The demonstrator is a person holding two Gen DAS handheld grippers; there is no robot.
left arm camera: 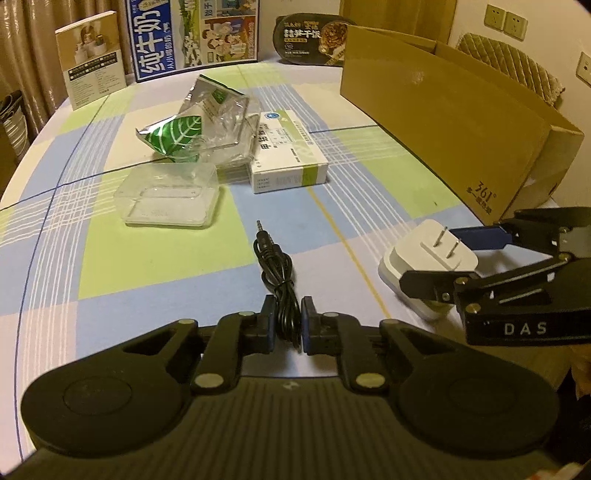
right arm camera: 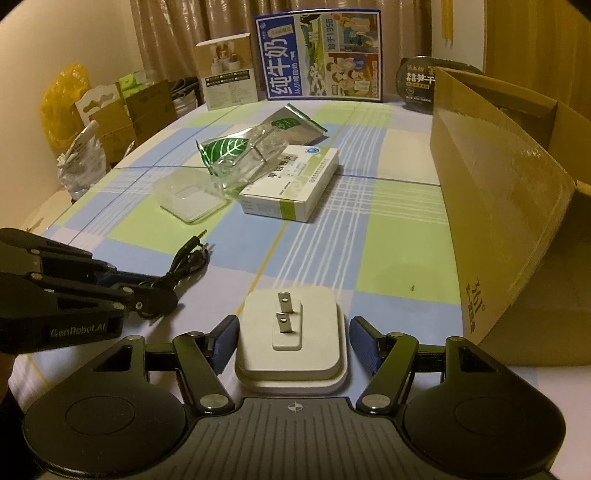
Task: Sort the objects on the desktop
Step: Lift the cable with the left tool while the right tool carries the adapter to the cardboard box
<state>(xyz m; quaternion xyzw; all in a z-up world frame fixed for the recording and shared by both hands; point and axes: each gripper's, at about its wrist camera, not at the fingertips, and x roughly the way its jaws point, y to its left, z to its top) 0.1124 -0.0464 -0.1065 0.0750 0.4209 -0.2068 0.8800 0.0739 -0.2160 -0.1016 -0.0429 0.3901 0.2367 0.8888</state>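
The left hand-held gripper [left arm camera: 288, 323] pinches the coiled audio cable [left arm camera: 277, 275], which may unravel; the right hand-held gripper [right arm camera: 291, 341], jaws spread, straddles the charger plug [right arm camera: 291, 339] and could nudge it.

Low wrist views, facing forward, shared table [left arm camera: 184, 258]

A home, most likely a dining room: a round table under a blue, green and white checked plastic cloth [right arm camera: 388, 240], beige pleated curtains [right arm camera: 177, 40] behind its far edge, and cream wall sockets [left arm camera: 502, 20] above a padded chair back [left arm camera: 517, 62]. A blue milk carton box [right arm camera: 321, 55] and black instant-rice tub [left arm camera: 310, 38] stand along the far edge.
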